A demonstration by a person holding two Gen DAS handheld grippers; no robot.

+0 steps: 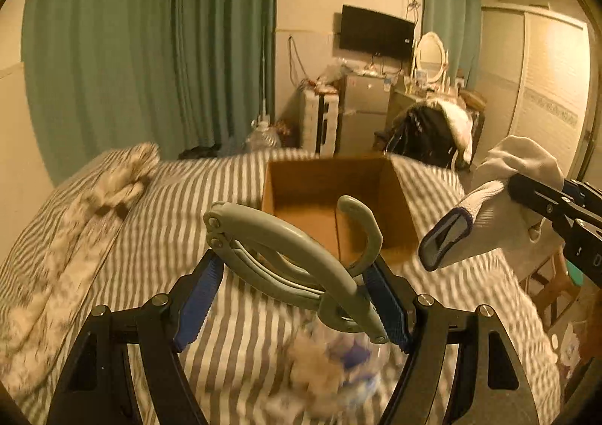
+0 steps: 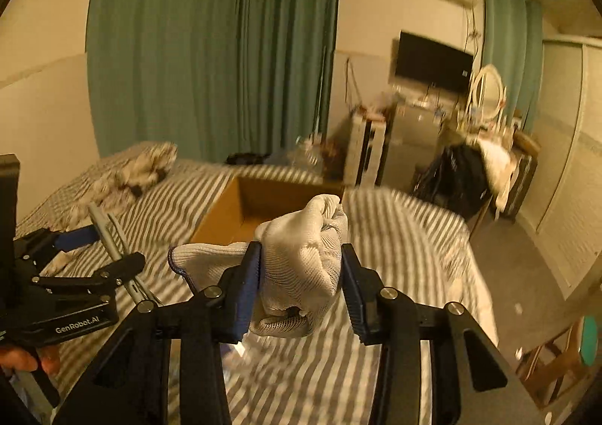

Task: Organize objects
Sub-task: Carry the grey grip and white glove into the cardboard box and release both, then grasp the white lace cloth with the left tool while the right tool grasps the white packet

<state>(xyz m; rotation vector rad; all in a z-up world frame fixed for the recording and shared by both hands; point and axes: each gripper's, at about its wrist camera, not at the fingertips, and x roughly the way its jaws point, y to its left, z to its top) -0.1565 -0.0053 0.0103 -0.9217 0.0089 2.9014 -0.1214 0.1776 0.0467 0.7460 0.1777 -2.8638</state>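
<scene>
My left gripper (image 1: pixel 297 297) is shut on a grey-green folding clothes hanger (image 1: pixel 293 255) and holds it above the striped bed, just in front of an open cardboard box (image 1: pixel 399 199). My right gripper (image 2: pixel 301 278) is shut on a white knit glove (image 2: pixel 301 259) with a dark cuff edge, held in the air on the near side of the box (image 2: pixel 225 214). In the left wrist view the glove (image 1: pixel 485 222) and the right gripper (image 1: pixel 557 214) are at the right. In the right wrist view the left gripper (image 2: pixel 81 237) and hanger (image 2: pixel 113 237) are at the left.
The bed (image 1: pixel 240 312) has a grey-and-white striped sheet, with a crumpled floral quilt (image 1: pixel 75 237) at the left. Blurred small items (image 1: pixel 331 361) lie under the left gripper. Beyond the bed stand a small fridge (image 1: pixel 361 116), a dressing table (image 1: pixel 429 86), a clothes-covered chair (image 1: pixel 432 135) and green curtains (image 1: pixel 150 49).
</scene>
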